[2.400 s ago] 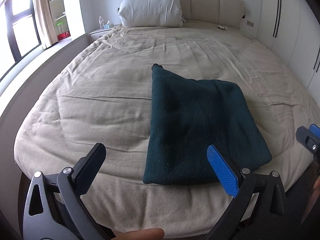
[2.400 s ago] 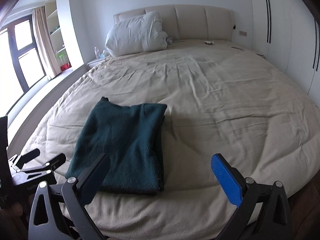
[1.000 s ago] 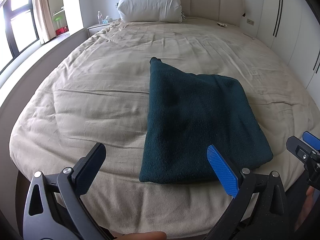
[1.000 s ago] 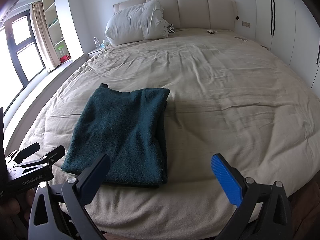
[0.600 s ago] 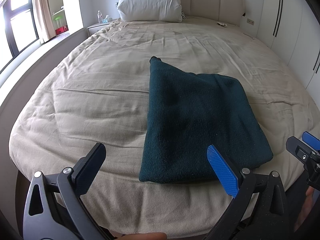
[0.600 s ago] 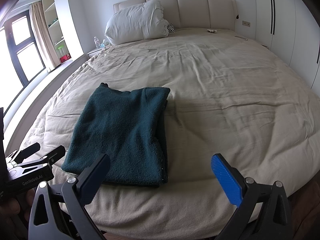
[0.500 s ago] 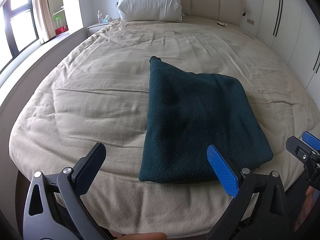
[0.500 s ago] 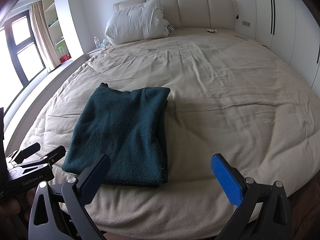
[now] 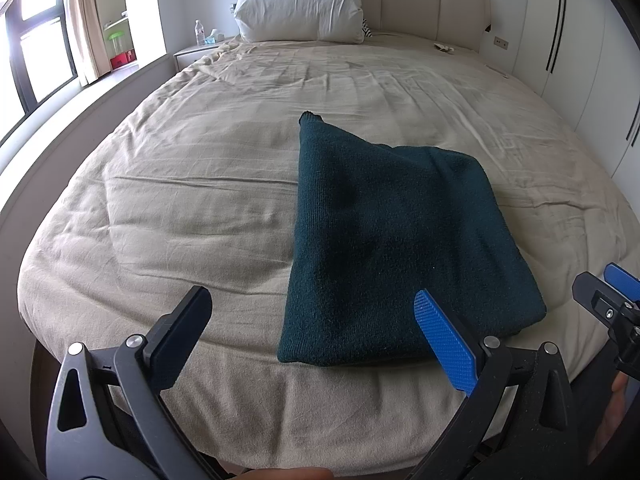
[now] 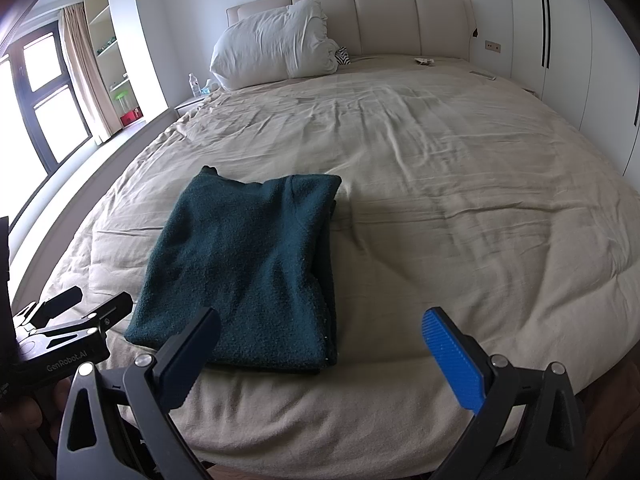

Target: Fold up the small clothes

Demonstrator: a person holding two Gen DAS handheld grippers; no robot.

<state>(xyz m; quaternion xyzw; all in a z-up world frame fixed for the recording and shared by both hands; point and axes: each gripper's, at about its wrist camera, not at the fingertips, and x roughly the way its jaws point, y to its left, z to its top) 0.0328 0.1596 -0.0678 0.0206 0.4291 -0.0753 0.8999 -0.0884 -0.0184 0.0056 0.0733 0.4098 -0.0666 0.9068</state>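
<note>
A dark green knitted garment (image 9: 396,236) lies folded flat into a rough rectangle on the beige bed cover (image 9: 192,184), close to the bed's near edge. My left gripper (image 9: 312,320) hovers open in front of its near left corner, holding nothing. In the right wrist view the same garment (image 10: 248,264) lies to the left, and my right gripper (image 10: 320,336) stands open over the near edge of the bed, empty. Each gripper shows at the side of the other's view: the right one (image 9: 604,300), the left one (image 10: 72,312).
A white pillow (image 9: 298,4) leans on the padded headboard (image 9: 436,4) at the far end. A nightstand with a water bottle (image 9: 199,32) stands far left, beside a window. White wardrobe doors (image 9: 576,48) line the right wall. Small items (image 10: 424,61) lie near the headboard.
Both grippers came slightly closer to the bed after the oldest frames, then held still. The garment has not moved and both grippers stay open.
</note>
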